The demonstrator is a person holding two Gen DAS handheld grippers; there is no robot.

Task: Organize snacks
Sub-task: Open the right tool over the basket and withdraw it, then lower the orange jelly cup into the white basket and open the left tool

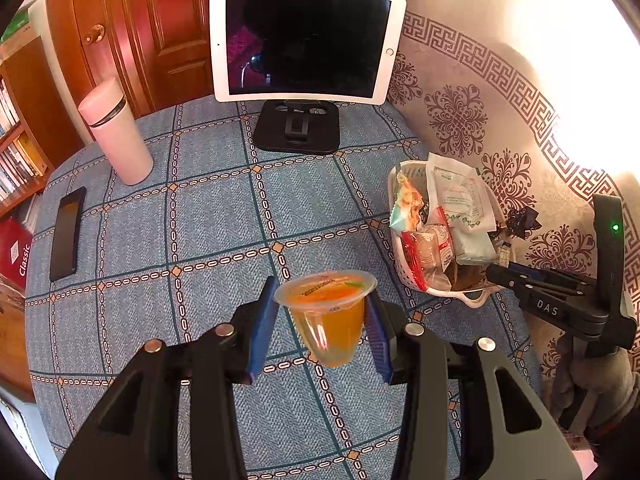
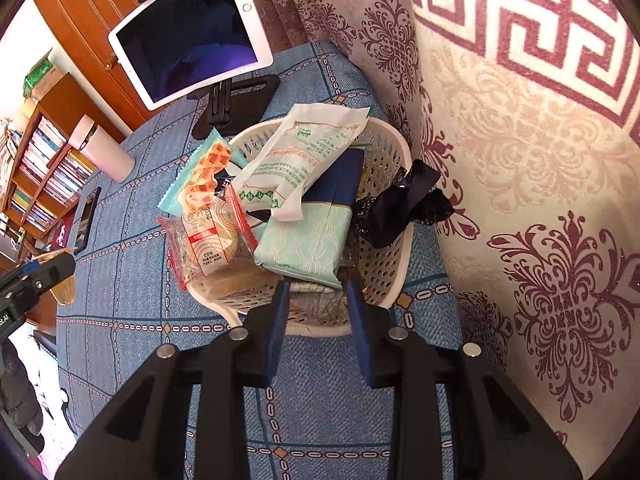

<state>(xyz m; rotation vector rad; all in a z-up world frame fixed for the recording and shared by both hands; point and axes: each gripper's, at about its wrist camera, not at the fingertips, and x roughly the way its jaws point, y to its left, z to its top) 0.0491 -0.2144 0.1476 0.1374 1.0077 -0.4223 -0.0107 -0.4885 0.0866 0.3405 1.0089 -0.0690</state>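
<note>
The white perforated basket (image 2: 394,200) serves as the landmark; it stands on the bench (image 1: 200,220), which is draped in a blue checked cloth, close against a patterned curtain (image 1: 460,116).

The left gripper (image 1: 325,326) hangs above the cloth, to the left of the basket in the left wrist view, and well clear of its rim. Its blue fingers (image 1: 262,328) pinch an orange jelly cup (image 1: 326,316) by the sides just under the sealed lid, the cup tilted and lifted off the bench.

The right gripper (image 2: 318,320) points down at the basket's near rim. Its fingers (image 2: 276,328) stand apart with nothing pressed between them; through the gap the rim and a crinkled wrapper inside the basket show.

Inside the basket lie a waffle packet (image 2: 204,176) at the left edge, a red-edged clear biscuit packet (image 2: 208,240) below it, a white pouch with green print (image 2: 308,148) leaning across the top, and a pale green pack (image 2: 308,236) beneath that. A dark bow-shaped wrapper (image 2: 404,204) hangs over the basket's right rim.

Behind the basket stands a tablet (image 1: 304,40) on a black stand. Far left of the basket are a pink flask (image 1: 116,132) and a dark phone (image 1: 68,234) lying flat.
</note>
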